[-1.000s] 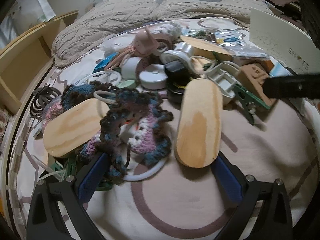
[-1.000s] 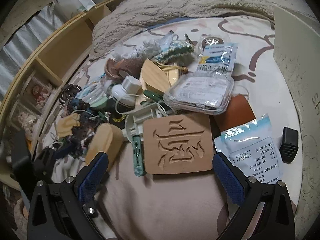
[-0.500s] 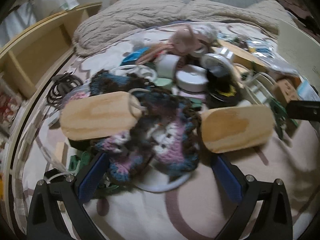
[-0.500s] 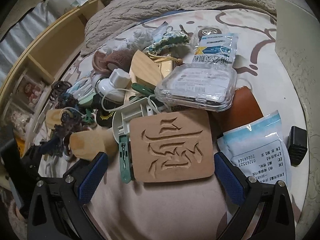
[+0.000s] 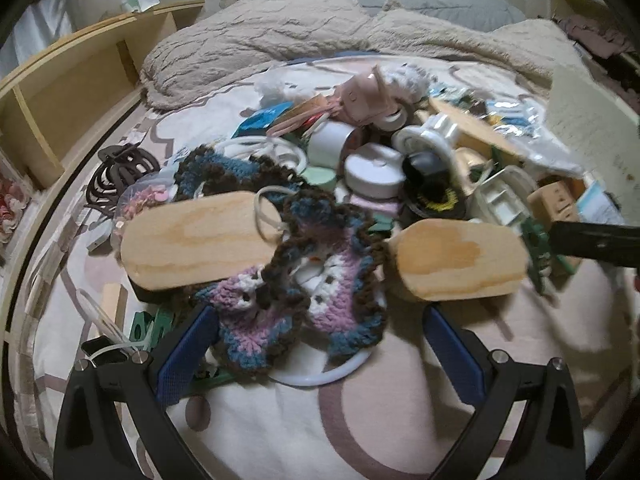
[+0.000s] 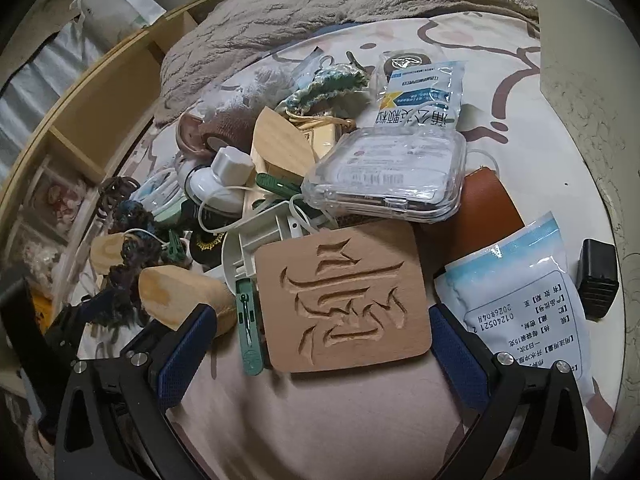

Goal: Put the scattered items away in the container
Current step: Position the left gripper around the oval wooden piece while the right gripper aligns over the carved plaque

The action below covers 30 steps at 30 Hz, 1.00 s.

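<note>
A crocheted piece [image 5: 316, 276] in purple, blue and brown lies on a white ring between the blue fingers of my left gripper [image 5: 318, 316], which is open. Two oval wooden pieces [image 5: 196, 240] [image 5: 460, 260] flank it. My right gripper [image 6: 320, 340] is also open, just in front of a brown carved plaque [image 6: 340, 300]. A green clip [image 6: 248, 332] lies at the plaque's left edge. The left gripper [image 6: 80, 320] shows at the far left of the right wrist view. A white box wall [image 6: 580, 60] stands at the right.
Clutter is heaped on the bedspread: a clear plastic case [image 6: 388, 176], medicine sachets [image 6: 520, 292], a small black block [image 6: 598, 280], white round cases [image 5: 372, 172], a pink item [image 5: 368, 96], black hair claws [image 5: 120, 172]. A wooden shelf [image 5: 80, 100] runs along the left, and a beige blanket [image 5: 300, 28] lies behind.
The left wrist view has closed in on the crocheted piece. The right wooden oval turned from upright to crosswise. The right gripper edged nearer the carved plaque.
</note>
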Available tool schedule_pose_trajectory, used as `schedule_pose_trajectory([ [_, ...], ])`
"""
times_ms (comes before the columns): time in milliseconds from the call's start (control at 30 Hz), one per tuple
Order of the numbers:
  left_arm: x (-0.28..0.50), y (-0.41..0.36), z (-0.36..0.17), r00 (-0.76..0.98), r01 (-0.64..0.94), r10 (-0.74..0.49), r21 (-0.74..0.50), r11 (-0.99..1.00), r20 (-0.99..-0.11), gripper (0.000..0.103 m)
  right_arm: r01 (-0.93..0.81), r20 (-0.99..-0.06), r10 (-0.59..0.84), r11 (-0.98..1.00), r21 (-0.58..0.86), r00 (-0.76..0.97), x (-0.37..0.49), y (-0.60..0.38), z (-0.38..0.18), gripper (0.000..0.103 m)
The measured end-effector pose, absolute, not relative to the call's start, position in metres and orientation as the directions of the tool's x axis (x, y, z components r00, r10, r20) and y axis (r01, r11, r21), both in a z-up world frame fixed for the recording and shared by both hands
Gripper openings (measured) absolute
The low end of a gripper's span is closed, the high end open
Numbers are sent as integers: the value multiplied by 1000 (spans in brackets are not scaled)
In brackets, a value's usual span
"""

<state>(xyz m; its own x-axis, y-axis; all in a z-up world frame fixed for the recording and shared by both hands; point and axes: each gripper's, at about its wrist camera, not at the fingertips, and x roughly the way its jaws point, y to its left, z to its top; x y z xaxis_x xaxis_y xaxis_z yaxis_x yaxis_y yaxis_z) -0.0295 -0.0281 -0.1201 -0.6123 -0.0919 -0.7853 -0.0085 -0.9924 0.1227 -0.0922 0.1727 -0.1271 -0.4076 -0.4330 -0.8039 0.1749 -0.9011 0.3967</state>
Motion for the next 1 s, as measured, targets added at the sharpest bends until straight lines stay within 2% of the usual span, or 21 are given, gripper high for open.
schedule_pose_trajectory([
  [467,-20,-5,-104,-701,-76,-31,117,-990,-713,103,124,-774,-490,-866,484,-401,-97,183,-129,103],
  [733,-20,8,-108,-672,-154,108,-4,-988,-732,103,122,-771,-499,-861,494,-396,-98,182,-130,103],
  [1000,-26,5,-113,-646,-138,187,-128,-982,-740,103,120,-780,-511,-855,504,-361,-100,184,-130,103],
])
